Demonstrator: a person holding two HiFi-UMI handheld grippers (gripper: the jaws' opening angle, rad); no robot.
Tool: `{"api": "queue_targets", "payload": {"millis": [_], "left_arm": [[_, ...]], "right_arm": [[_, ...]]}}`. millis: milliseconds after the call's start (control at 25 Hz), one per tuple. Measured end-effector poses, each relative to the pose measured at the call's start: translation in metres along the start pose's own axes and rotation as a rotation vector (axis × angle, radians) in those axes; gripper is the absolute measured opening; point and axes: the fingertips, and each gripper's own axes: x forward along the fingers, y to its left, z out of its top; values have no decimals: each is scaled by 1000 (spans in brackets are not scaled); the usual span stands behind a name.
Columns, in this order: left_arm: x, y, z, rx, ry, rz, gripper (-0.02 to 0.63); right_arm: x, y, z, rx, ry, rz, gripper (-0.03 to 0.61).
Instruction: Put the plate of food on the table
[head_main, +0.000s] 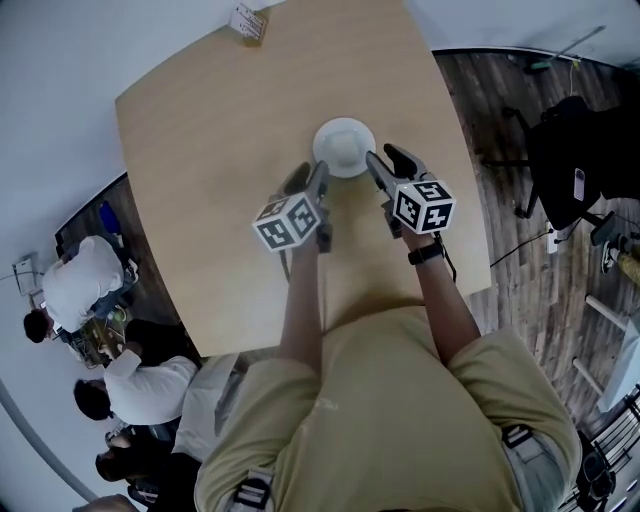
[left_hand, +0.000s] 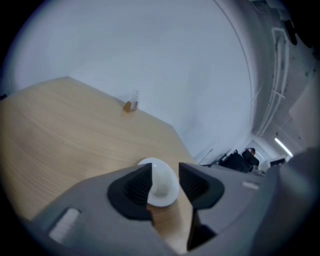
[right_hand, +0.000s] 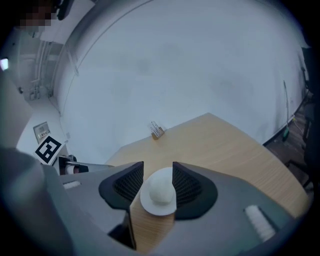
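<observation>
Resting on wood-grain table (head_main: 200, 180), round white plate (head_main: 344, 147); left tongs (head_main: 312, 178), right tongs (head_main: 385, 157) spread wide, empty.

No legible text; print on the small card (head_main: 248, 22) is unreadable.

**Head view**
- The food cannot be told apart from the white plate (head_main: 344, 147).
- The table (head_main: 200, 150) edge at 6 o'clock is hidden by the person's torso (head_main: 400, 420).
- The card stand (head_main: 248, 22) at 12 o'clock is too small to read.
- The people (head_main: 85, 285) at 8 o'clock are partly cut off by the lens edge.

**Left gripper view**
- The plate (left_hand: 165, 189) is blurred.
- Its 9 o'clock side is hidden behind one jaw of the left gripper (left_hand: 165, 168).

**Right gripper view**
- The plate (right_hand: 157, 207) rim at 10 and 2 o'clock runs behind the jaws of the right gripper (right_hand: 158, 166).
- The kind of food (right_hand: 160, 189) cannot be told: it shows only as a pale mound.
</observation>
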Motion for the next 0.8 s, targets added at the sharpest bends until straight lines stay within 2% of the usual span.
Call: {"api": "queue_targets", "payload": {"millis": [160, 360, 600, 800], "left_arm": [[-39, -34, 26, 162, -108, -25, 151], [-95, -68, 48, 331, -252, -10, 106], [-148, -88, 47, 471, -316, 30, 73], [-187, -103, 39, 526, -366, 38, 45]], "right_arm": [[-31, 34, 32, -149, -79, 4, 153], [-82, 67, 54, -273, -173, -32, 99], [-132, 95, 62, -355, -261, -60, 49], [-166, 118, 65, -399, -317, -64, 32]]}}
